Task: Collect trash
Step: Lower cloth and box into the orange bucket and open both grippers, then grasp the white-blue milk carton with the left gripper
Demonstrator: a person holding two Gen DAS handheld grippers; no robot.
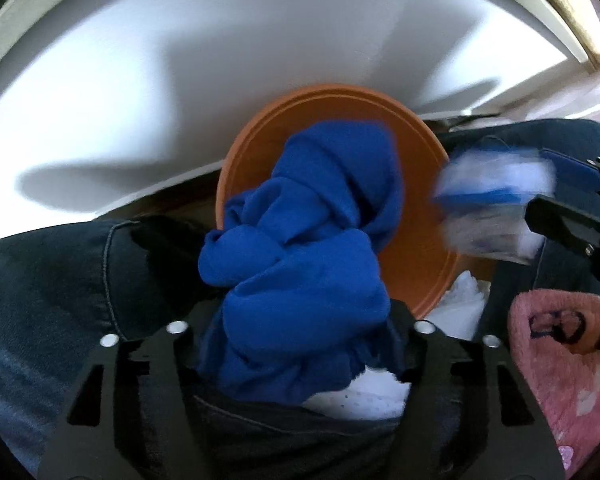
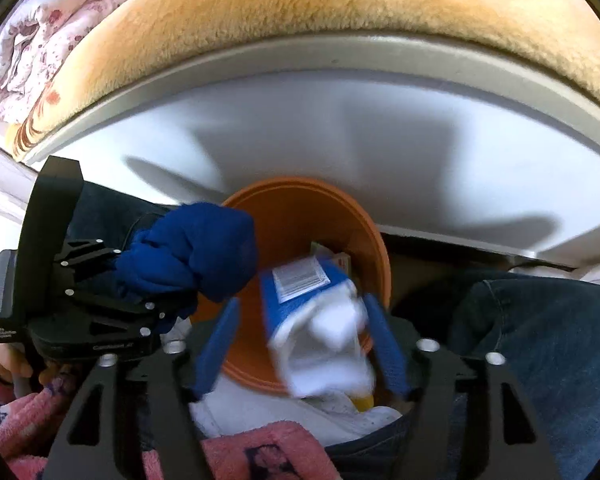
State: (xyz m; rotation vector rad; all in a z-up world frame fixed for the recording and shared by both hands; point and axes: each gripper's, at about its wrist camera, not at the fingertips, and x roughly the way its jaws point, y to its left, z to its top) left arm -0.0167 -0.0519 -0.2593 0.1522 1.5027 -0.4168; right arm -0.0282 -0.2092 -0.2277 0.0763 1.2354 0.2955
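An orange round bin (image 1: 416, 240) stands on the floor against a white bed frame; it also shows in the right wrist view (image 2: 300, 216). My left gripper (image 1: 296, 344) is shut on a crumpled blue cloth (image 1: 300, 248), held over the bin's near rim; the cloth shows in the right wrist view too (image 2: 196, 256). My right gripper (image 2: 300, 344) is open, its blue pads (image 2: 216, 344) spread apart. A blue and white packet (image 2: 316, 320) is blurred between them above the bin mouth, touching the right pad or just free of it. That packet shows in the left wrist view (image 1: 496, 208).
A white bed frame side (image 2: 340, 128) rises behind the bin, with a tan fleece blanket (image 2: 340, 8) and a floral quilt (image 2: 40, 28) on top. The person's jeans-clad legs (image 1: 60, 272) flank the bin. White paper (image 1: 364, 396) lies below. A small box (image 2: 340, 260) lies inside the bin.
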